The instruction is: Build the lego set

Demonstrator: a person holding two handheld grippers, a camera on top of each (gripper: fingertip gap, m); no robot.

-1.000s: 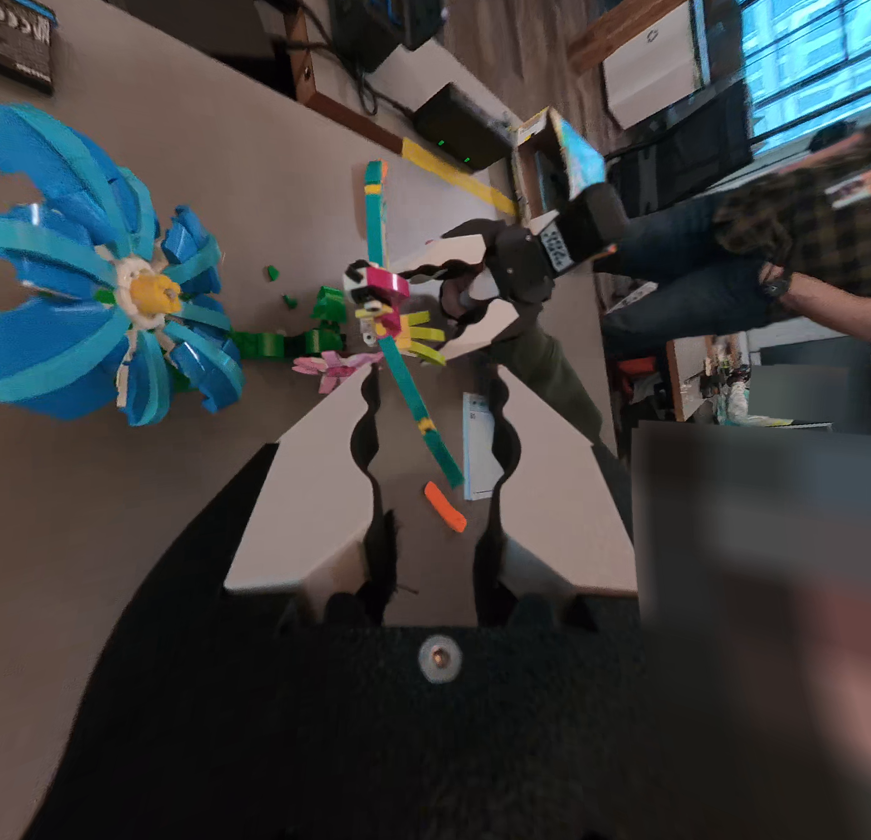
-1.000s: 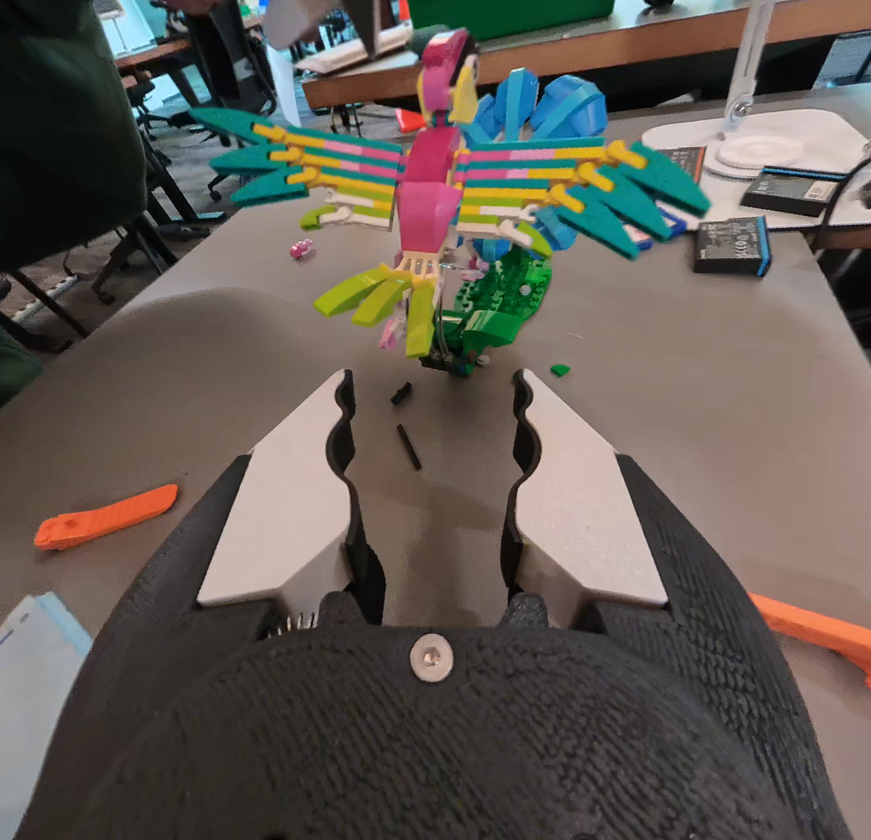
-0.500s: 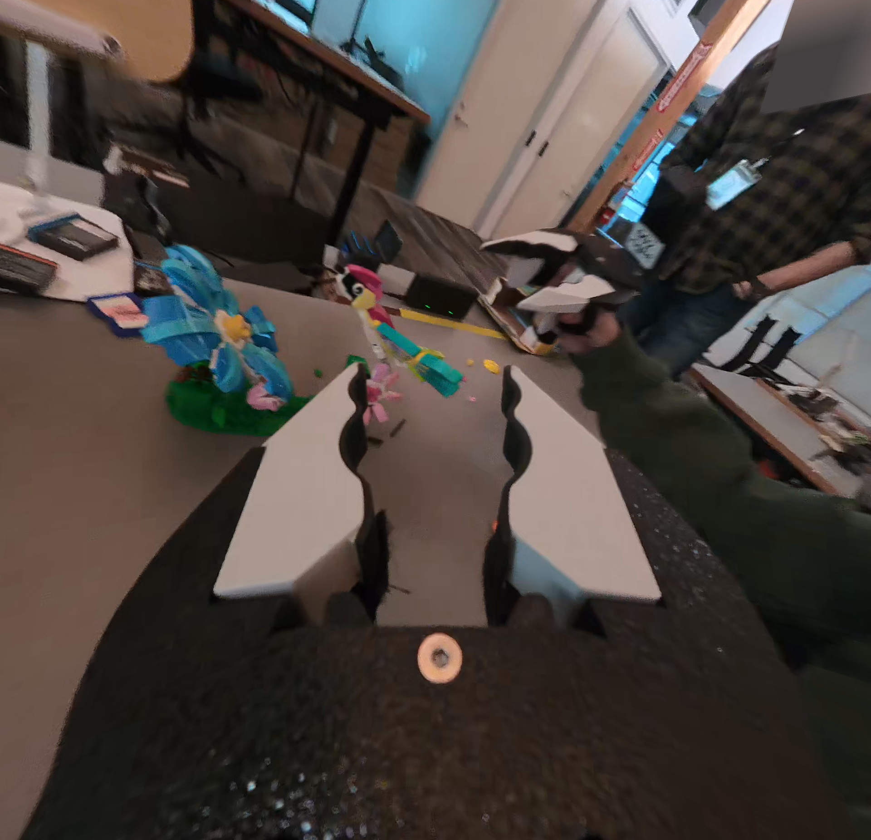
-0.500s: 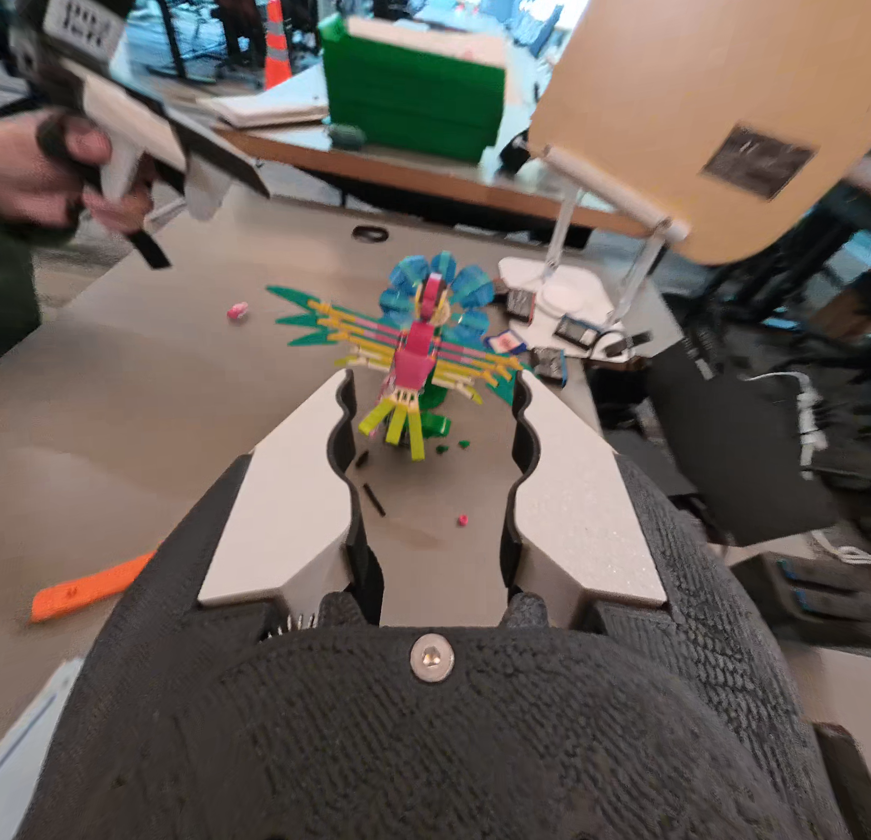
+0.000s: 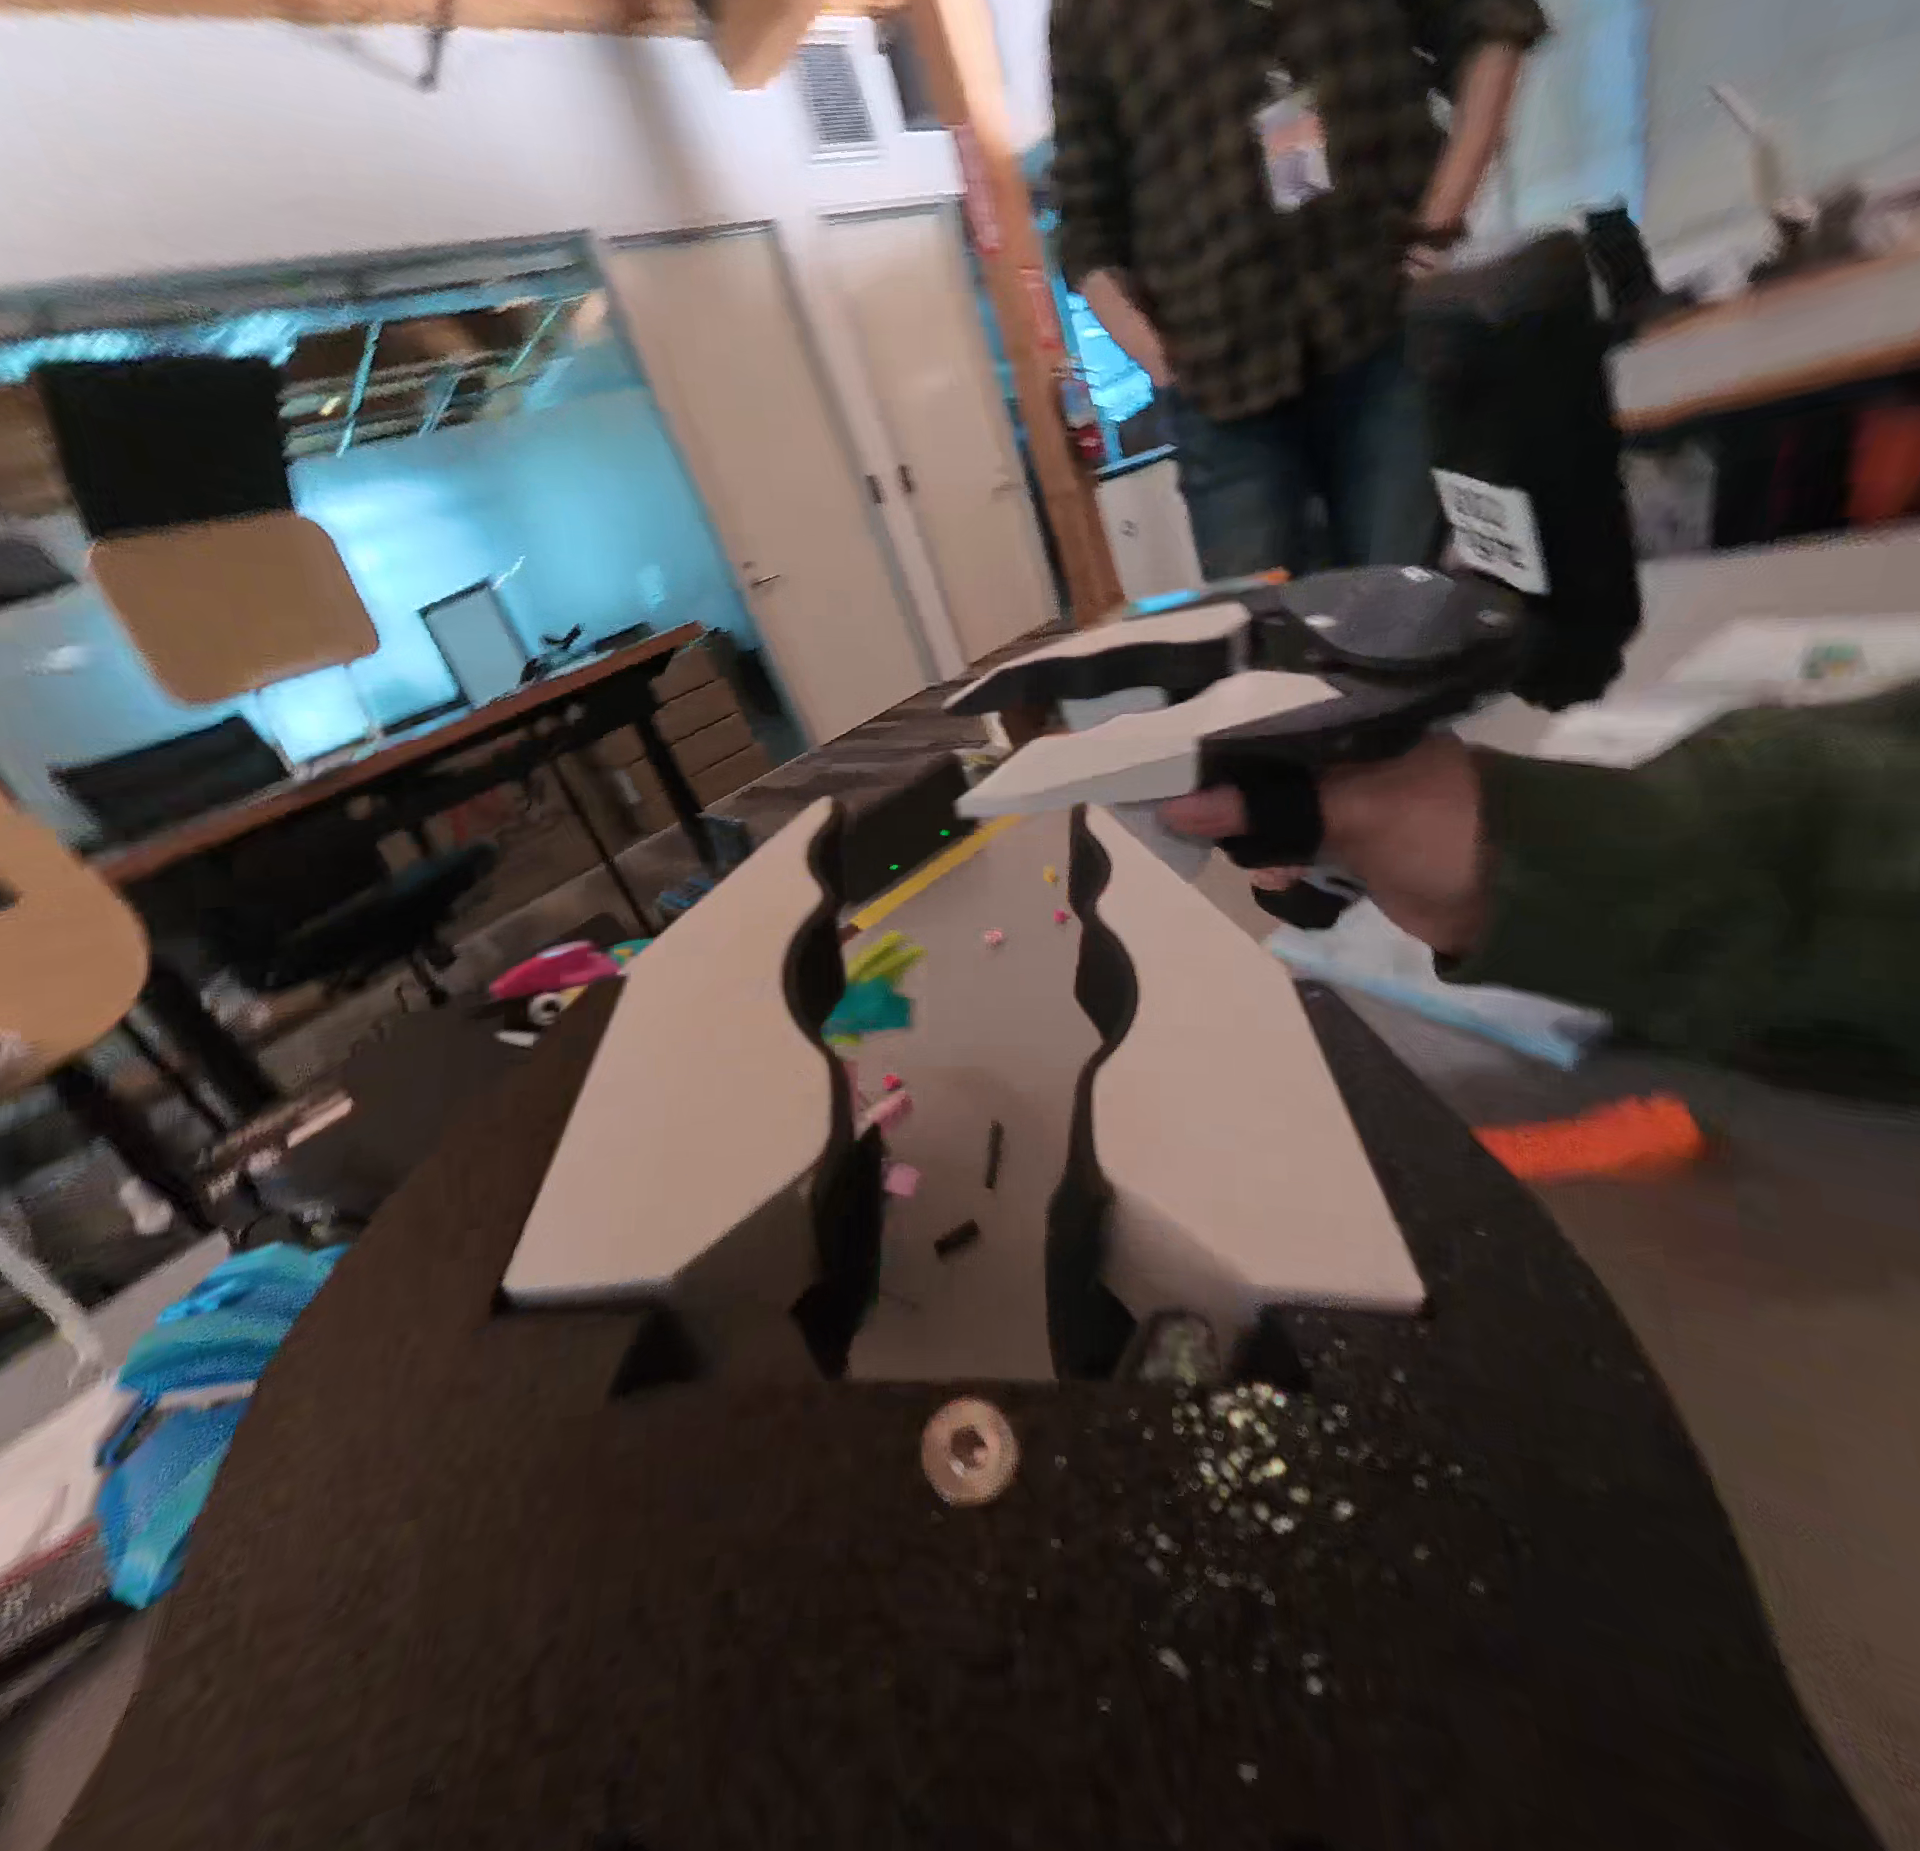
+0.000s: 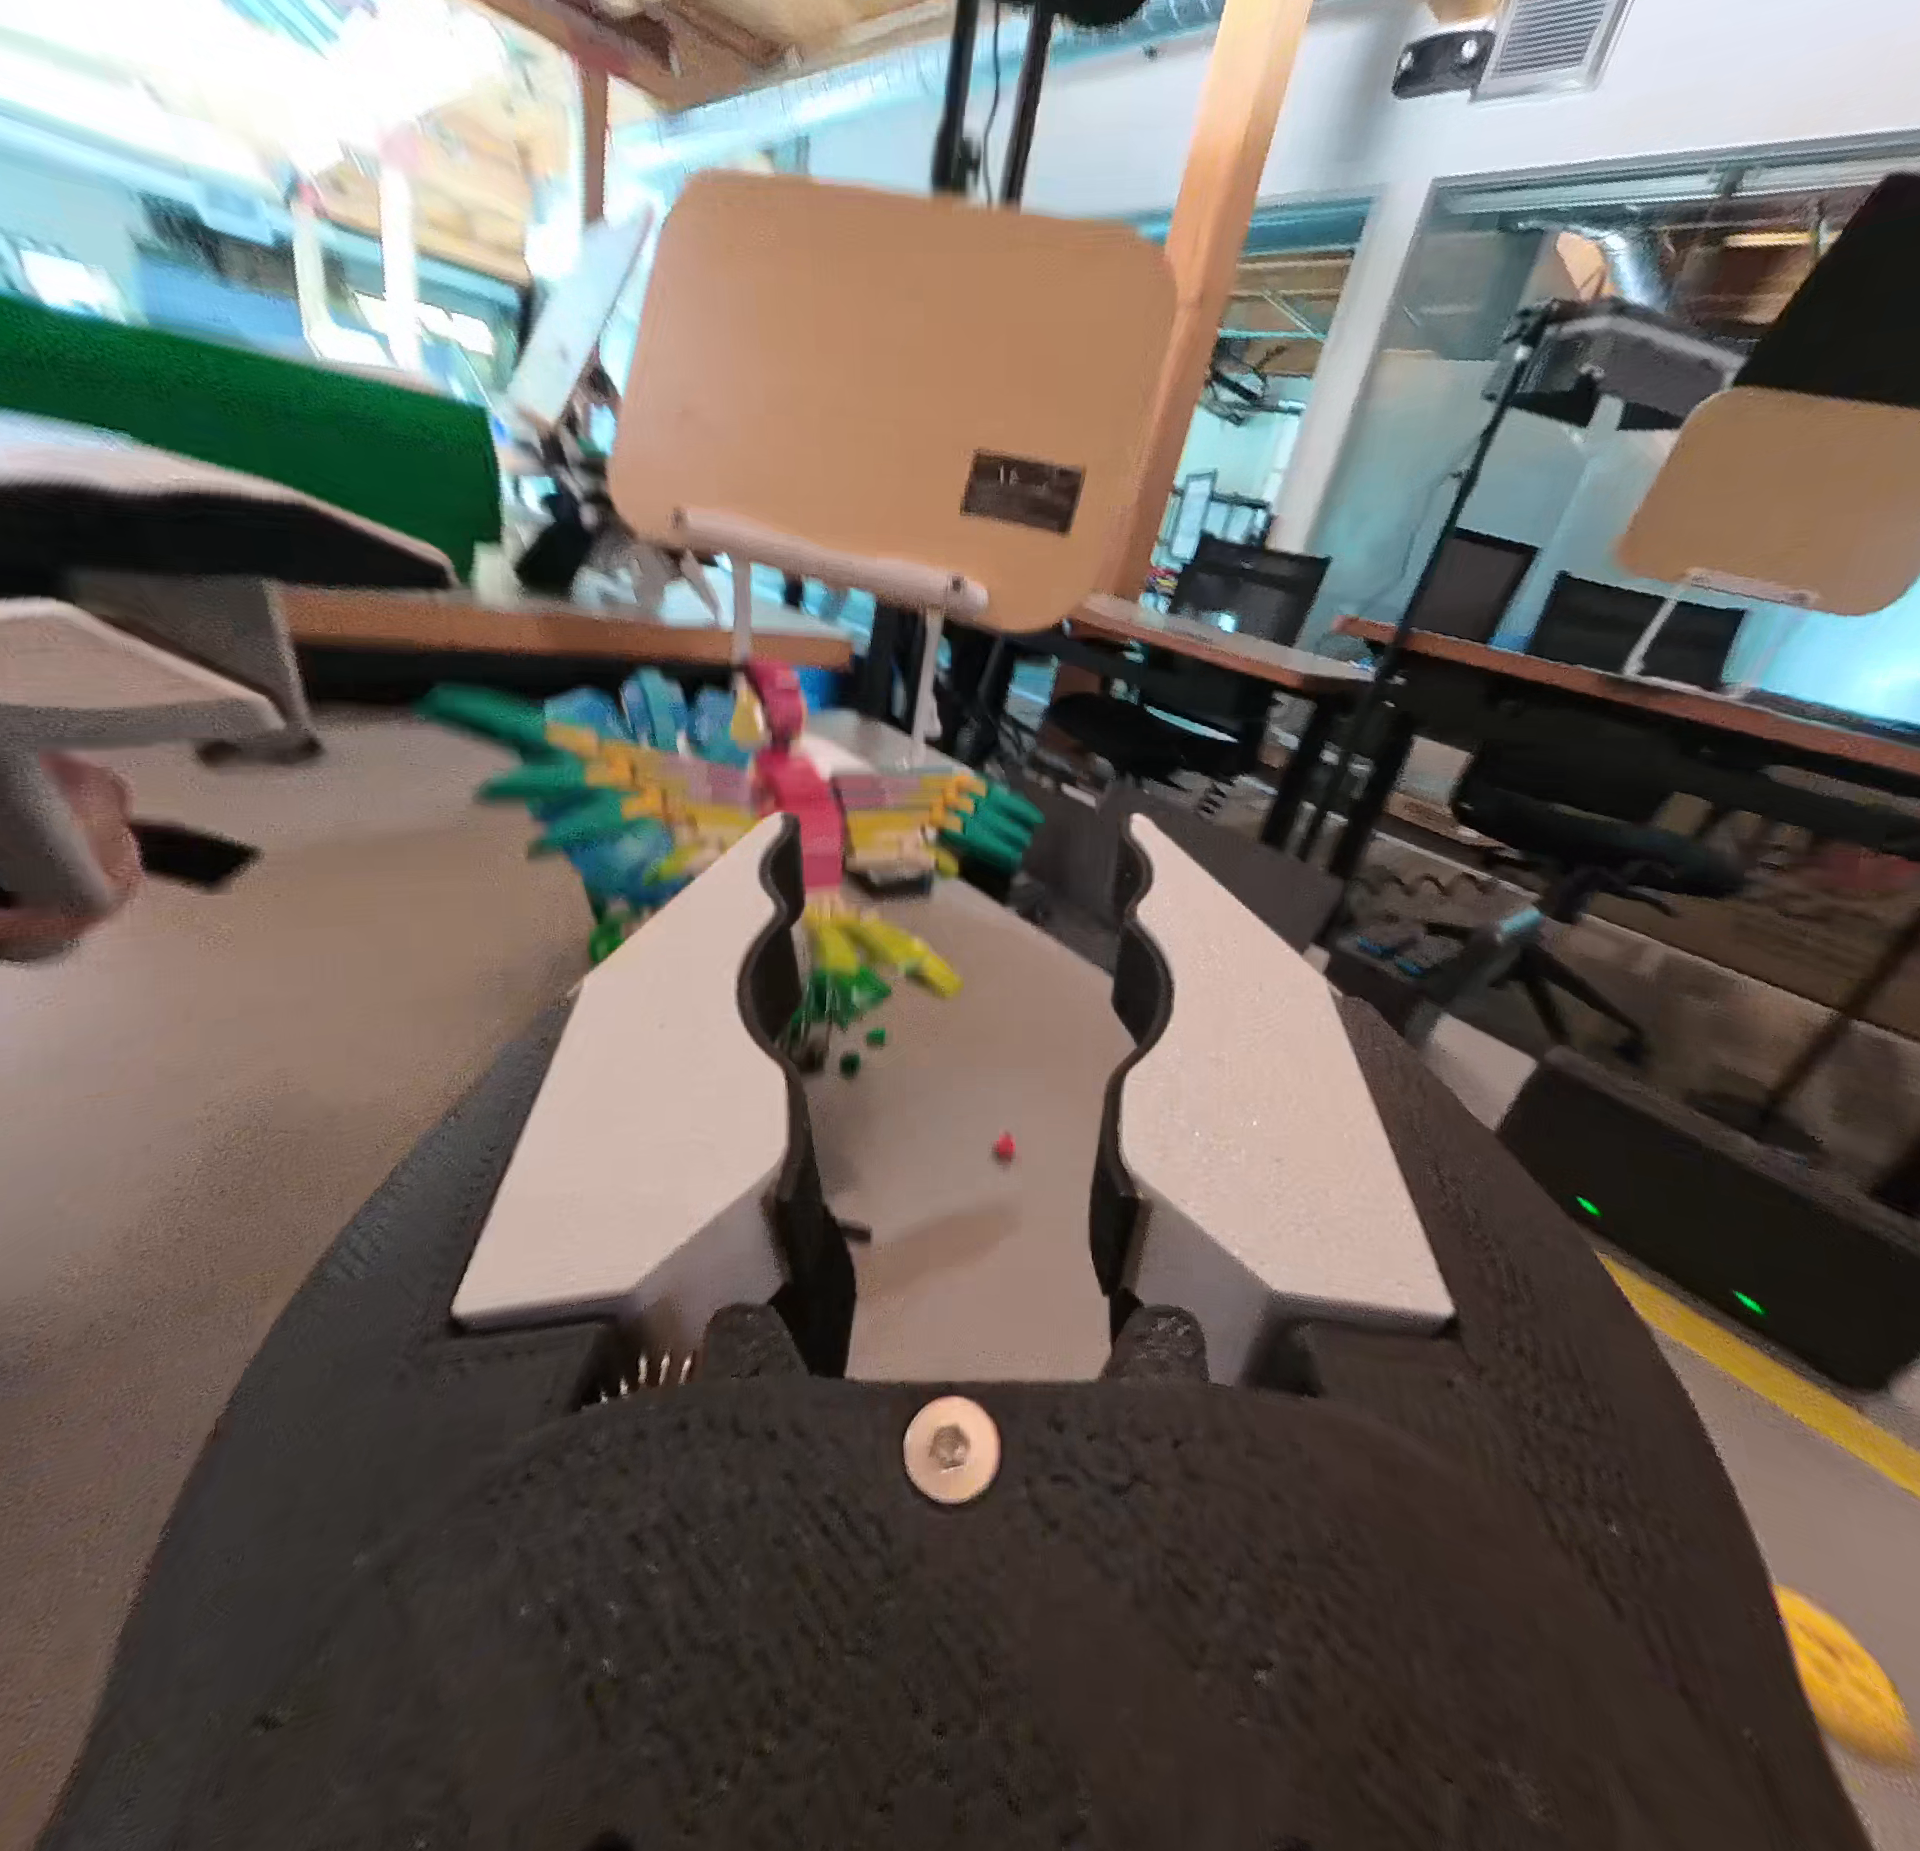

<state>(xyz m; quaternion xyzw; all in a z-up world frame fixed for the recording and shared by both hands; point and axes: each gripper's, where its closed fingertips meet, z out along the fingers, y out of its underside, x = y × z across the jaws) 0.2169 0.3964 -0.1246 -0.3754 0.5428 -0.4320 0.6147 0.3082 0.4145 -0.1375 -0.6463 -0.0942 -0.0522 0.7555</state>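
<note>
The lego bird [image 6: 790,793] stands on the grey table [image 6: 260,1022] with pink body, teal and yellow wings spread, and lime tail. My right gripper [image 6: 956,845] is open and empty, level with the table, a short way in front of the bird. My left gripper [image 5: 951,845] is open and empty; the bird's pink head [image 5: 551,970] and teal feathers [image 5: 873,1001] show partly behind its left finger. The right gripper [image 5: 956,757] also shows beyond it, held by a hand in a green sleeve. The left gripper's fingers [image 6: 125,679] show at the left edge.
Loose black pins [image 5: 992,1152], pink bits [image 5: 899,1178], a red bit [image 6: 1003,1145] and an orange separator [image 5: 1590,1147] lie on the table. The blue lego flower [image 6: 644,710] stands behind the bird. A person in a plaid shirt [image 5: 1247,191] stands beyond the table. A black box [image 6: 1714,1230] sits off the right edge.
Both grippers have pulled back from the bird and tilted up toward level, so more of the room shows. The left one swung from a top-down look. Both stayed open.
</note>
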